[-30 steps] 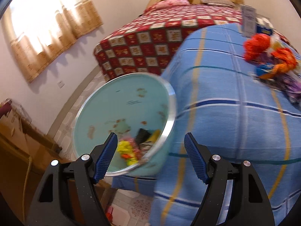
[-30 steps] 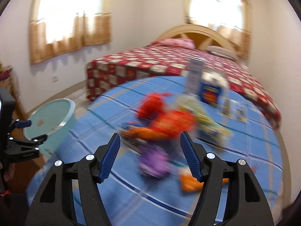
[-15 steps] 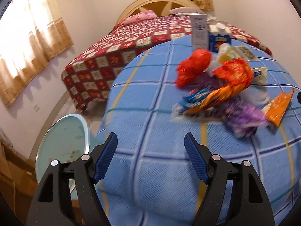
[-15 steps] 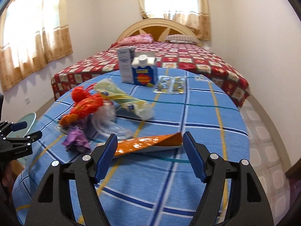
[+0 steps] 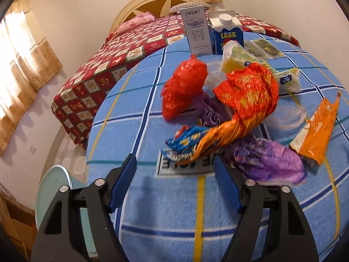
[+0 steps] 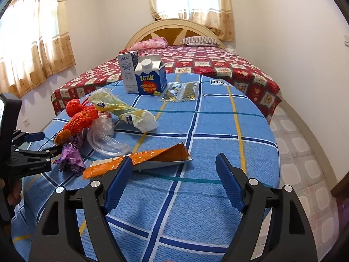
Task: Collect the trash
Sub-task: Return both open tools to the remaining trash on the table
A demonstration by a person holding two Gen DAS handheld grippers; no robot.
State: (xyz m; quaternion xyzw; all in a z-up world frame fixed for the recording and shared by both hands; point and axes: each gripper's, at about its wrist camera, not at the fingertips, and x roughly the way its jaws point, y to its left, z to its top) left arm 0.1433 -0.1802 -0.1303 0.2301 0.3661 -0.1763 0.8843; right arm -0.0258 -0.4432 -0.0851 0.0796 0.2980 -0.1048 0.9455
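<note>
Both tongs are empty: left gripper [image 5: 174,183] closing toward the blue-orange wrapper [image 5: 209,139] at frame centre, right gripper [image 6: 174,179] widening by the orange sachet [image 6: 139,159] (pinch one wrapper, not cloth).

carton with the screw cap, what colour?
Blue body, white top and white cap: the LOOK carton, clearest in the right wrist view.

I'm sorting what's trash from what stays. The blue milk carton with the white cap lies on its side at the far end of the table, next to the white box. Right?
Not quite. The blue milk carton stands upright, white cap on top, not on its side. The rest holds: it is at the far end of the table, next to the white box. The right wrist view shows it best.
</note>
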